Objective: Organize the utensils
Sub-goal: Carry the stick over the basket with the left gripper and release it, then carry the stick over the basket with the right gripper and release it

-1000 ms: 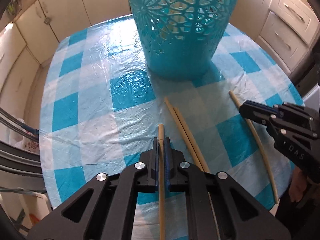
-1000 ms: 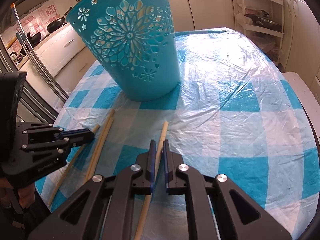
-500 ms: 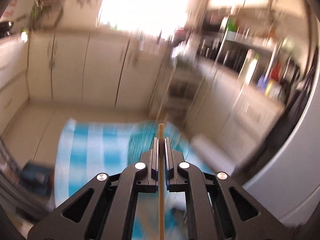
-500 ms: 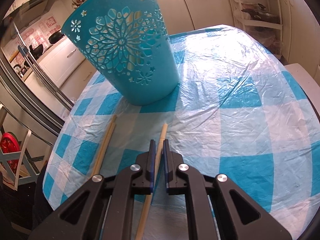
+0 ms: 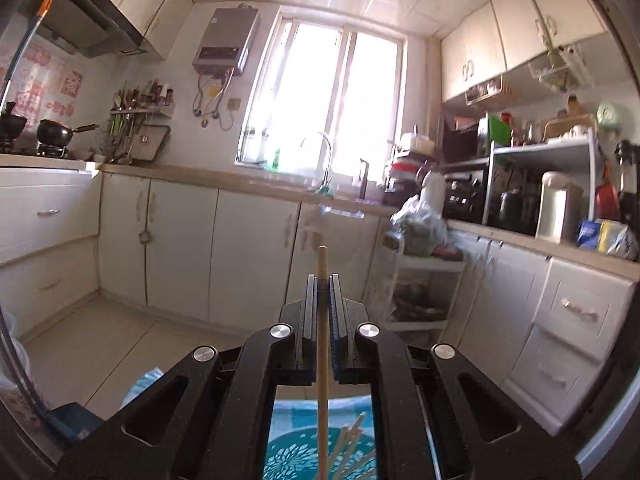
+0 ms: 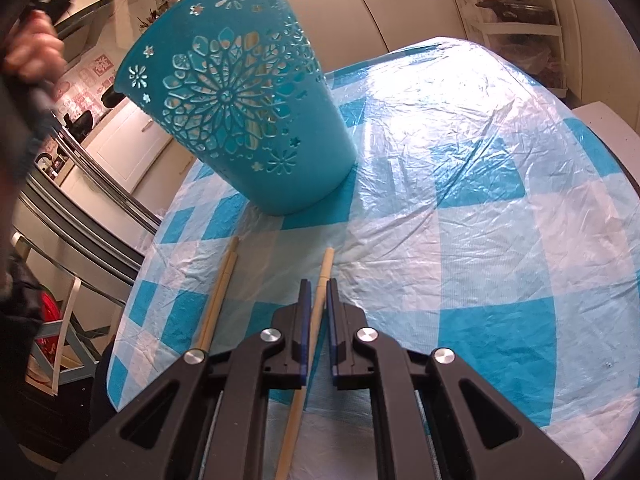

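My left gripper (image 5: 321, 280) is shut on a wooden chopstick (image 5: 322, 344) and holds it upright, high over the teal openwork basket (image 5: 320, 456), whose inside shows below with several chopsticks in it. My right gripper (image 6: 318, 285) is shut on another chopstick (image 6: 322, 280) just above the checked tablecloth (image 6: 480, 200), in front of the basket (image 6: 240, 120). Two more chopsticks (image 6: 219, 292) lie side by side on the cloth to the left of my right gripper.
The left wrist view looks out over the kitchen: cabinets (image 5: 180, 248), a window (image 5: 324, 100), a shelf trolley (image 5: 424, 280). A person's hand (image 6: 32, 52) is at the upper left of the right wrist view. A chair (image 6: 60, 336) stands past the table's left edge.
My left gripper has lifted its chopstick off the table and tipped it upright above the basket. My right gripper has risen slightly with its chopstick.
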Demonstrator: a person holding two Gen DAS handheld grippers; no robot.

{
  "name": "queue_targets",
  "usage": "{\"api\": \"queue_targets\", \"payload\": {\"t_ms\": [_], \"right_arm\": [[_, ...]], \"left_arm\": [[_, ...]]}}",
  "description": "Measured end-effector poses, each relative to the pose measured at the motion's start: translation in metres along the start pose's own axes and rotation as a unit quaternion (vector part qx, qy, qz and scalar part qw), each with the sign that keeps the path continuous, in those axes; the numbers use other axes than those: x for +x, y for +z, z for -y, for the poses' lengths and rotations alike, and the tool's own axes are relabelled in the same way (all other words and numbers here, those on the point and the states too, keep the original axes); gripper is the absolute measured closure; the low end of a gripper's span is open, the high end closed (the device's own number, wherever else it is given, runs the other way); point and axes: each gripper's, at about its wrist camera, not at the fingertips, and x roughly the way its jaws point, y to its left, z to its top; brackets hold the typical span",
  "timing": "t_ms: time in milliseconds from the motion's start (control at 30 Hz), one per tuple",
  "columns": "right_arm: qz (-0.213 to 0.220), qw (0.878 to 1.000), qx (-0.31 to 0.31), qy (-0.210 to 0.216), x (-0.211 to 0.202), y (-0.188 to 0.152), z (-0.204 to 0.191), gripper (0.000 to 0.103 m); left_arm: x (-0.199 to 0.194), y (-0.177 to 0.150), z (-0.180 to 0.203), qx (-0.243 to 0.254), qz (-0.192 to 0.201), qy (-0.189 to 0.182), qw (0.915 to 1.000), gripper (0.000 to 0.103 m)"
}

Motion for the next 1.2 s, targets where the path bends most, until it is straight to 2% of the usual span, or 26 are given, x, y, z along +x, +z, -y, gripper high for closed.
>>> {"api": "queue_targets", "payload": {"t_ms": [167, 333, 367, 433, 467, 500, 633, 700, 800, 900, 933, 967, 1000, 1133, 1200], "right_arm": [[0.0, 1.0, 0.002, 0.002, -0.001, 0.0, 0.001, 0.095], [0.0, 1.0, -0.002, -0.002, -0.001, 0.0, 0.0, 0.095], [0.0, 1.0, -0.003, -0.004, 0.0, 0.0, -0.001, 0.095], [0.001, 1.0, -0.007, -0.006, 0.0, 0.0, -0.002, 0.093], [0.001, 1.0, -0.011, -0.005, 0.0, 0.0, -0.004, 0.09], [0.001, 1.0, -0.015, -0.006, 0.0, 0.0, -0.005, 0.088], [0.001, 0.999, -0.04, -0.018, 0.0, -0.002, -0.014, 0.079], [-0.001, 0.999, -0.044, -0.025, 0.0, -0.002, -0.017, 0.078], [-0.004, 0.998, -0.05, -0.042, 0.002, -0.001, -0.021, 0.078], [-0.01, 0.991, -0.098, -0.092, 0.008, -0.004, -0.038, 0.085], [-0.015, 0.986, -0.127, -0.11, 0.01, -0.005, -0.044, 0.09], [-0.024, 0.981, -0.154, -0.119, 0.013, -0.006, -0.05, 0.096], [-0.031, 0.978, -0.168, -0.117, 0.014, -0.006, -0.053, 0.097], [-0.054, 0.975, -0.189, -0.108, 0.01, -0.004, -0.054, 0.097], [-0.072, 0.973, -0.184, -0.12, 0.01, -0.003, -0.05, 0.084]], "left_arm": [[0.019, -0.037, -0.009, 0.016, -0.044, 0.016, 0.9988, 0.098], [0.015, -0.052, -0.017, 0.031, -0.077, 0.014, 0.9964, 0.095], [0.009, -0.053, -0.018, 0.032, -0.082, 0.015, 0.996, 0.089], [0.003, -0.052, -0.024, 0.032, -0.085, 0.022, 0.9956, 0.069], [-0.003, -0.052, -0.028, 0.029, -0.083, 0.03, 0.9957, 0.055], [-0.009, -0.049, -0.034, 0.028, -0.079, 0.035, 0.9958, 0.048], [-0.033, -0.045, -0.049, 0.029, -0.081, 0.046, 0.9952, 0.037], [-0.049, -0.047, -0.059, 0.031, -0.084, 0.06, 0.9942, 0.025], [-0.066, -0.057, -0.071, 0.034, -0.098, 0.081, 0.9913, 0.013], [-0.075, -0.074, -0.083, 0.035, -0.138, 0.1, 0.9847, 0.009], [-0.077, -0.08, -0.087, 0.034, -0.152, 0.105, 0.9821, 0.009], [-0.077, -0.086, -0.091, 0.034, -0.165, 0.109, 0.9796, 0.009], [-0.078, -0.096, -0.096, 0.033, -0.187, 0.116, 0.9749, 0.009], [-0.078, -0.123, -0.111, 0.02, -0.236, 0.125, 0.9635, 0.009], [-0.077, -0.135, -0.116, 0.015, -0.255, 0.128, 0.9583, 0.009]]}}
